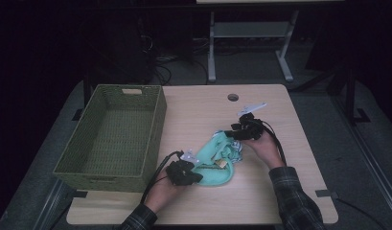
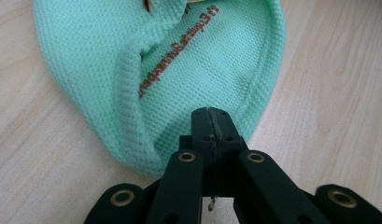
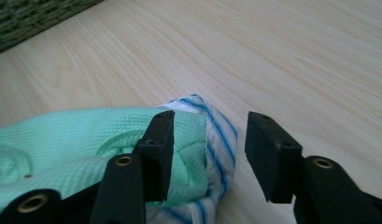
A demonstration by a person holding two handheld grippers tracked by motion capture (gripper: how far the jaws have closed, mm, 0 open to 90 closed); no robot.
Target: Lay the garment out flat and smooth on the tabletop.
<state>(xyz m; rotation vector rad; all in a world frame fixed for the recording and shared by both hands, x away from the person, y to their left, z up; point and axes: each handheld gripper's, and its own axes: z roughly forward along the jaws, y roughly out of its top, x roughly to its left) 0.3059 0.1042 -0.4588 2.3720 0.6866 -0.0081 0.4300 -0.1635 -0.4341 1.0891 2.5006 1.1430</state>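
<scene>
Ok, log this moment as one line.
left claw: shut on shirt hem | right claw: open, straddling striped collar | basket: nothing inside

Wooden table (image 1: 260,196): green basket (image 1: 112,139), mint garment (image 1: 215,165).

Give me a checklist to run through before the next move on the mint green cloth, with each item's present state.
1. Left hand-held gripper shut on the hem of the mint green waffle-knit cloth: ok.
2. Right hand-held gripper pinching the cloth's far end: not ok; jaws stand apart around it.
3. White blue-striped fabric between the right jaws together with the green: ok.
4. Green woven basket holds nothing: ok.
5. Cloth lying flat on the light wooden table: not ok; it is bunched.
</scene>
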